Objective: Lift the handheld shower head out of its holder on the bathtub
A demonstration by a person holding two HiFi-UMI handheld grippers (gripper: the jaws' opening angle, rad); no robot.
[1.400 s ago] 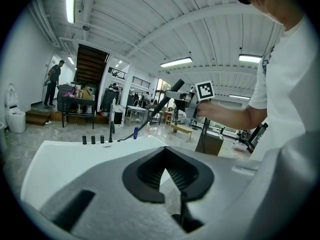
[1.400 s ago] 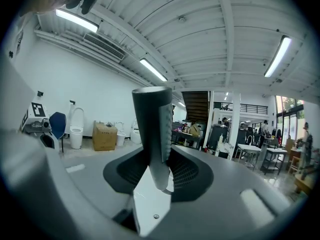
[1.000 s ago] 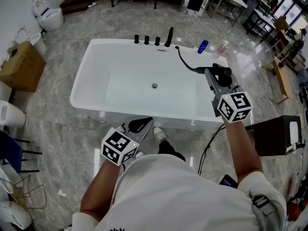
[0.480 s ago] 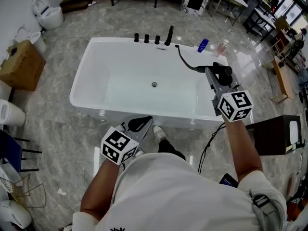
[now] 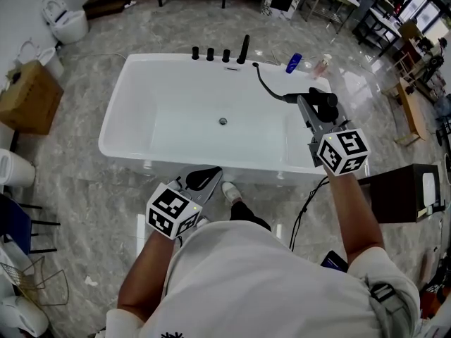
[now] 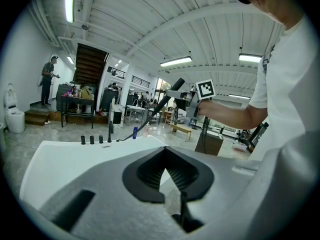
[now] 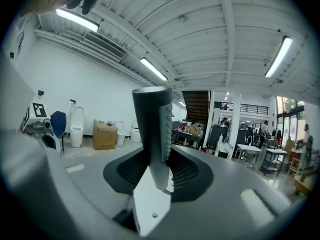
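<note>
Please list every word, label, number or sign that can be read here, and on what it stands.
No text can be read.
One marker cube and the other: only black-and-white square patterns, no letters.
On the blue bottle: label too small to read.
On the cardboard box: no legible print.

The head view is drifting a touch toward 11 o'clock. The bathtub (image 5: 118,118), its black taps (image 5: 210,54), the shower head (image 5: 323,101) in the right gripper (image 5: 313,108), and the left gripper (image 5: 204,181) are all sliding that way together, while the cardboard box (image 5: 28,96) is edging toward 9 o'clock.
</note>
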